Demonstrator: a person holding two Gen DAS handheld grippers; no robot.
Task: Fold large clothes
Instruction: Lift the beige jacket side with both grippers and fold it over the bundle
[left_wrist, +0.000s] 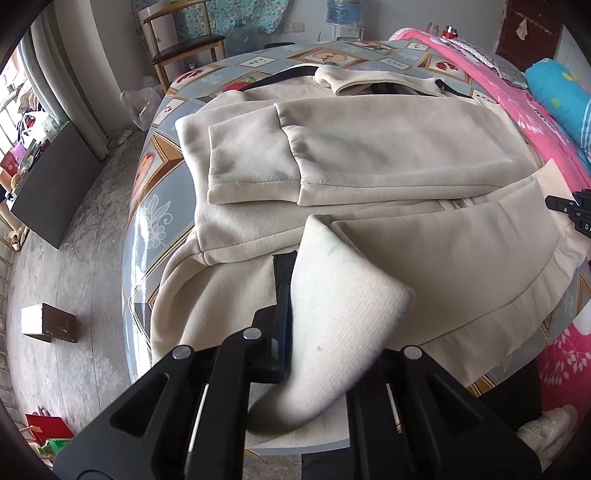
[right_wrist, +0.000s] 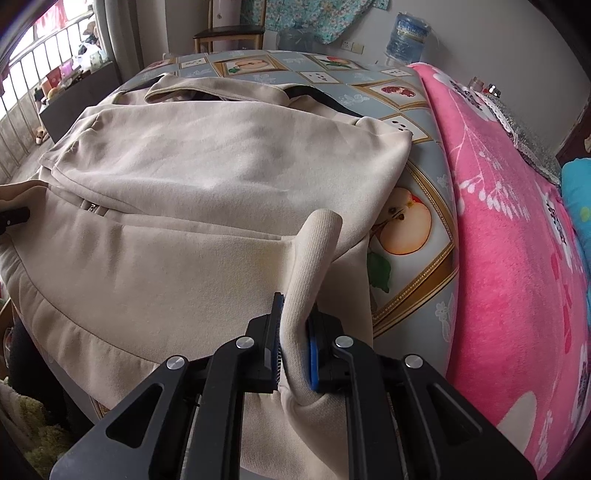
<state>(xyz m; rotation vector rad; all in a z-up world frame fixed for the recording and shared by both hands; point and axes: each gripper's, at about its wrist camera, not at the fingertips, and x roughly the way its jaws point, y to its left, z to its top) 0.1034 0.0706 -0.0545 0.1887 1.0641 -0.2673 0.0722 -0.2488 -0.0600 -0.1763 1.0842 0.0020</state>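
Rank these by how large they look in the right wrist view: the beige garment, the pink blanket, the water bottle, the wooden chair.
1. beige garment
2. pink blanket
3. and 4. unsure: wooden chair and water bottle look alike in size; both stand far back, the chair partly hidden.

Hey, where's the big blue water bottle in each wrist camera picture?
Left wrist view: the water bottle sits at the top edge, just right of centre, cut off by the frame.
Right wrist view: it stands upper right, against the wall.
Shared landmark: the wooden chair beyond the table.
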